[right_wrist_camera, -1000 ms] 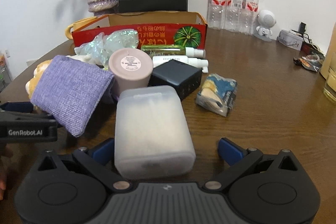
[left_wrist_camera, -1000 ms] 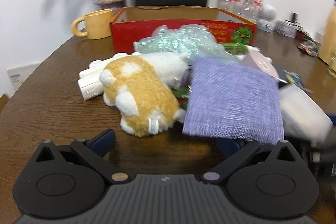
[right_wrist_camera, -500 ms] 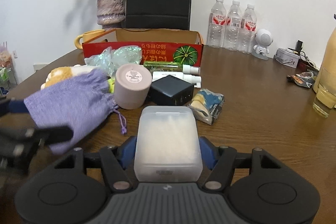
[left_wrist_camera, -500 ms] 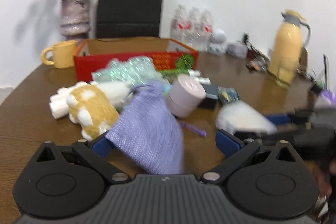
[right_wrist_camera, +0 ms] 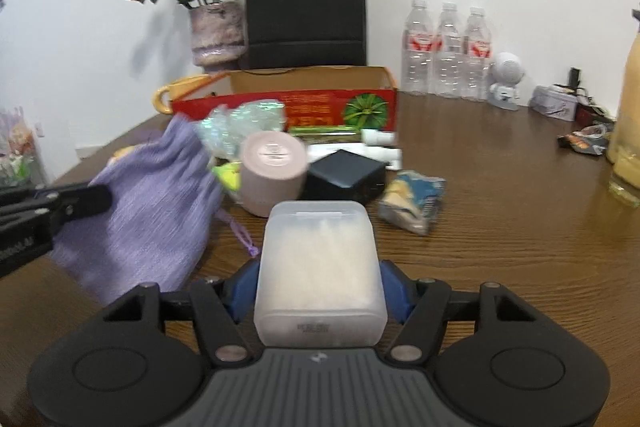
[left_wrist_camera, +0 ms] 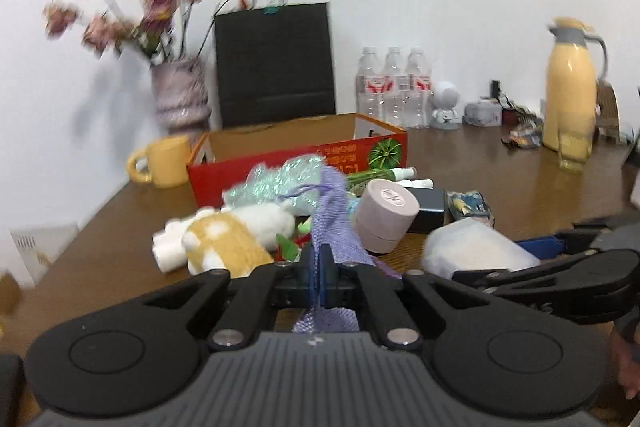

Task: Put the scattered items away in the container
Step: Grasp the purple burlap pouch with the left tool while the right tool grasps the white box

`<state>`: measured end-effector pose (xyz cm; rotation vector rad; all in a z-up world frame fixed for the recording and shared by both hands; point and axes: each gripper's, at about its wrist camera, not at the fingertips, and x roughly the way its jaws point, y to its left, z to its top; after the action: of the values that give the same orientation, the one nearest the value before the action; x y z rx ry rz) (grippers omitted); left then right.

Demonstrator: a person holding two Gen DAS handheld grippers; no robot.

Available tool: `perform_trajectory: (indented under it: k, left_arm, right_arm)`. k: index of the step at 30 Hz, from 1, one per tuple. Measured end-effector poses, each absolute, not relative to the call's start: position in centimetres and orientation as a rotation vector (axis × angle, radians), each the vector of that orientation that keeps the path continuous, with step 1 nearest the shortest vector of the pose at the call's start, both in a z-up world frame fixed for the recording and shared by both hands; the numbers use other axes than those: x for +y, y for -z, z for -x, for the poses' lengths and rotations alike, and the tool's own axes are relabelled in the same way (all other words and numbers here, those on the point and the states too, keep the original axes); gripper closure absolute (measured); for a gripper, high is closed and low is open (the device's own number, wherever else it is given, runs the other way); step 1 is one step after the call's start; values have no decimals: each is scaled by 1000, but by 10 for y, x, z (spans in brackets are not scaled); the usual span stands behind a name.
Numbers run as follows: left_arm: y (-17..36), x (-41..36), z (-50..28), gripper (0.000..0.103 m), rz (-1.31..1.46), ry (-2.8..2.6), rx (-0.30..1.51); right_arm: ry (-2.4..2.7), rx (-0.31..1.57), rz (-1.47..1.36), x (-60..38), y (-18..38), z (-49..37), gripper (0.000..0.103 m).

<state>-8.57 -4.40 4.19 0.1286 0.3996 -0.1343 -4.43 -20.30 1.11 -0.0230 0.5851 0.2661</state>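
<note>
My left gripper (left_wrist_camera: 320,277) has its jaws closed tight on the lilac woven drawstring pouch (right_wrist_camera: 156,203), held clear above the brown wooden tabletop (right_wrist_camera: 500,211). My right gripper (right_wrist_camera: 318,293) has its jaws clamped on both sides of the translucent white plastic box (right_wrist_camera: 320,259). The open red cardboard box (right_wrist_camera: 304,103) stands beyond the remaining clutter, near a pink cylindrical jar (right_wrist_camera: 272,173).

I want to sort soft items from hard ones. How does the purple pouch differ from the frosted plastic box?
The purple pouch is woven cloth and hangs limp and creased; the frosted plastic box is rigid with rounded corners. The pouch is opaque, while the box is translucent, with pale contents inside. The left gripper pinches the pouch thin; the right gripper clamps the box with its fingers apart. Both are gripped.
</note>
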Motion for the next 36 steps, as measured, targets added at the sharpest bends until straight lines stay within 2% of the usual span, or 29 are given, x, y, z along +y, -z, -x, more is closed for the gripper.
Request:
perform_trajectory:
  k: [3,4,6,7,8,9,10,11,12,14,21,22,24,25,26,27,30,31,32,33,34,35,36]
  left_arm:
    - [-35,-47,82,97,-123,143,440]
    - [-32,-47,81,90,-121,138,448]
    - [-28,-47,80,65,-113,131,459]
    - [-26,-46,79,43,-107,134,463]
    - [-25,-46,79,40,-102,143,469]
    - [-24,-45,77,40,-92,156,482]
    - [-23,-44,76,50,-82,170,496]
    - [-22,-43,73,90,-60,172,519]
    - [-20,-41,70,101,-34,172,544]
    - [-17,-38,67,102,15,191,574]
    - [-60,-43,90,102,-13,242,424]
    - [-56,-43,85,98,-35,237,444]
    - [-44,-43,74,73,-76,221,496]
    - [-37,-42,68,36,-88,183,531]
    - [-30,-40,64,18,-91,139,554]
    - [-26,-37,61,17,-80,117,562]
    - [-15,-27,52,17,-10,147,612]
    - [-12,-24,47,23,15,164,639]
    - [-10,-22,46,47,28,171,651]
    - [-7,-21,45,61,40,176,659]
    - [-8,-18,45,95,64,191,669]
    - [-9,-16,45,100,92,207,678]
    - [-12,-10,47,100,157,244,668]
  right_arm:
    - [-278,577,81,-189,-10,47,40]
    - [-277,573,85,-189,-9,48,40]
    - [-279,570,73,-191,-8,49,39]
    - [-280,572,60,-193,-8,49,39]
    - [-278,573,53,-195,-8,49,39]
    - [-275,574,47,-196,-8,50,39]
    - [-275,569,42,-197,-9,50,39]
    - [-276,563,38,-198,-11,51,40]
    - [-278,556,33,-199,-13,53,40]
    - [-281,543,24,-200,-17,55,40]
    - [-291,496,-7,-206,-30,62,40]
    - [-290,487,-8,-207,-33,63,40]
    - [-285,482,-9,-209,-35,62,40]
    - [-283,487,-12,-211,-34,61,40]
    - [-282,494,-15,-212,-32,59,40]
    - [-281,504,-16,-214,-30,58,40]
    - [-283,535,-20,-216,-21,55,40]
    - [-286,542,-21,-216,-19,54,40]
    - [-288,544,-21,-215,-18,54,40]
    - [-290,544,-21,-215,-17,53,40]
    - [-292,544,-20,-214,-17,53,40]
    - [-291,544,-19,-214,-17,54,40]
    - [-290,543,-20,-215,-17,54,40]
